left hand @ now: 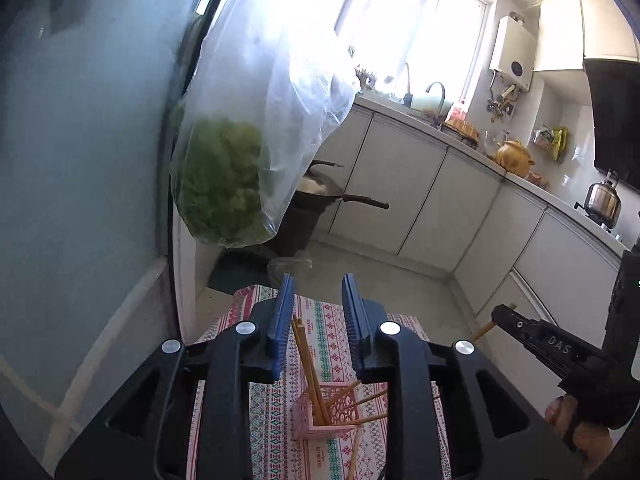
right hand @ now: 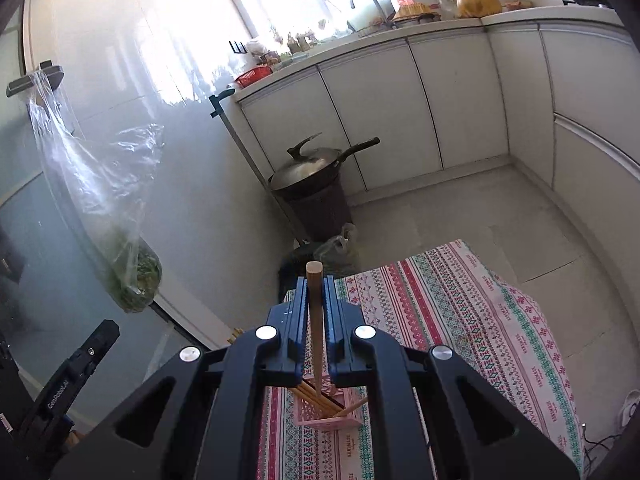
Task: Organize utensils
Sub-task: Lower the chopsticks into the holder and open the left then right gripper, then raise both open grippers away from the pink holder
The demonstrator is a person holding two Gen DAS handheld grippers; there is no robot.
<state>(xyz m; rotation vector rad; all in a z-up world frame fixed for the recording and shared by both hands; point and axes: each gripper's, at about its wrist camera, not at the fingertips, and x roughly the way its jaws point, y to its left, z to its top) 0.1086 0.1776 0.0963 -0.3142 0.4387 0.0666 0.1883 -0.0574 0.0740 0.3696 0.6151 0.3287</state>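
The table (right hand: 460,312) is covered by a patterned cloth (left hand: 332,332) in red, green and white bands. A pink lattice holder (left hand: 320,416) stands on it, wooden chopsticks (left hand: 308,364) leaning inside toward 11 o'clock, others splaying toward 2 o'clock.

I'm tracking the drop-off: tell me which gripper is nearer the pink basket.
Hard to separate. The right gripper holds a chopstick whose lower end reaches the pink basket. The left gripper hangs open just above the basket, over the chopsticks already inside.
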